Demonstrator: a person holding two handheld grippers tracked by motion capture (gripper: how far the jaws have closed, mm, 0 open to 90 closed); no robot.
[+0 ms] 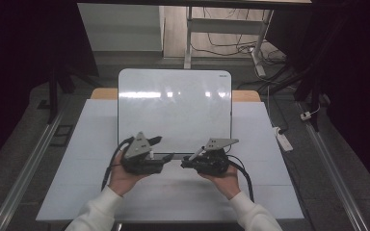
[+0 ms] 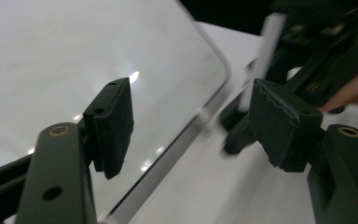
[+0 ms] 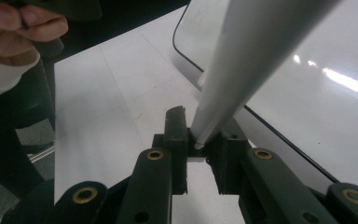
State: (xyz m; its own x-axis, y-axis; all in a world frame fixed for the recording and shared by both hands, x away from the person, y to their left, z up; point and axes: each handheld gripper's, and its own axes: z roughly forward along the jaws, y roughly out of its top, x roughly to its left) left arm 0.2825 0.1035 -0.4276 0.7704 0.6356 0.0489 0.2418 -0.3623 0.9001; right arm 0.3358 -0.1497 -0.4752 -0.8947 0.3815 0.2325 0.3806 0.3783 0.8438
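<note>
two grippers are meeting over the near edge of the whiteboard (image 1: 174, 108), which is lying flat on the white table (image 1: 270, 183). right gripper (image 3: 196, 148) is clamping a pale grey stick, possibly a marker (image 3: 242, 65), between its jaws. left gripper (image 2: 191, 126) is standing wide apart, holding nothing, just beside it.

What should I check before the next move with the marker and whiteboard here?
1. Right gripper shut on the white marker: ok.
2. Left gripper open, nothing between its pads: ok.
3. Left gripper lined up with the marker's free end: cannot tell.
4. Whiteboard flat on the table, surface bare: ok.
5. Marker cap on or off: cannot tell.
</note>
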